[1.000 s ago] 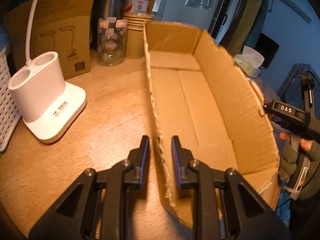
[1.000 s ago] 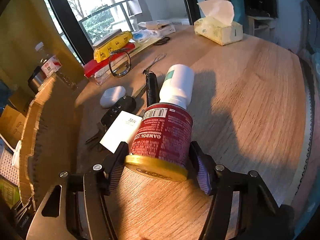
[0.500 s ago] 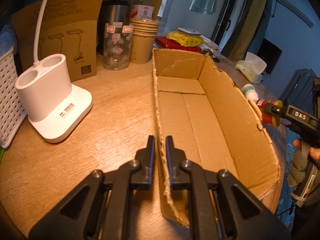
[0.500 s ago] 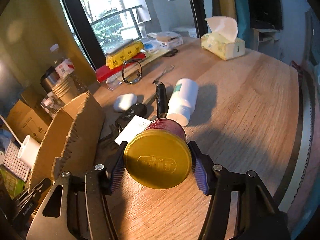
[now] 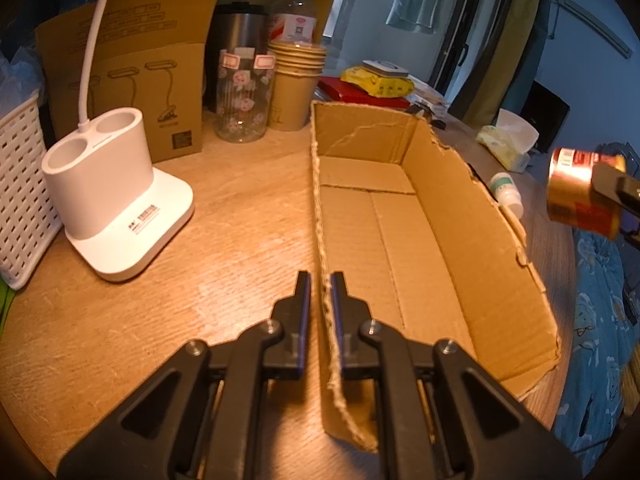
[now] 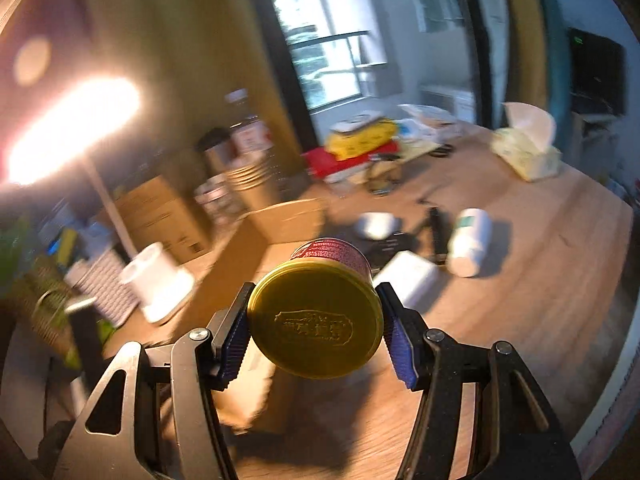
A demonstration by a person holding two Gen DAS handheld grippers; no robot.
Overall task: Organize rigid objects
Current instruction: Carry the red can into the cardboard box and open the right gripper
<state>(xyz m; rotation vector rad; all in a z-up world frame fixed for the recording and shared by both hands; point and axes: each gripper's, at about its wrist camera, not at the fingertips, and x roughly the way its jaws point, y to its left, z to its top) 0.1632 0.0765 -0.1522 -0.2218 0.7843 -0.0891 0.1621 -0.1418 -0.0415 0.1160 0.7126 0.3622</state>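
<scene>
An open, empty cardboard box lies on the round wooden table. My left gripper is shut on the box's near left wall. My right gripper is shut on a red can with a gold lid and holds it in the air above the box's right side; the can also shows in the left wrist view. A white bottle lies on the table to the right of the box, with a white case, a white card and dark tools beside it.
A white lamp base, a white basket, a lamp carton, a glass jar, paper cups and a steel tumbler stand left and behind the box. A tissue pack sits at the far right.
My right gripper has lifted the can higher and swung it left toward the box. My left gripper has closed tighter on the box wall.
</scene>
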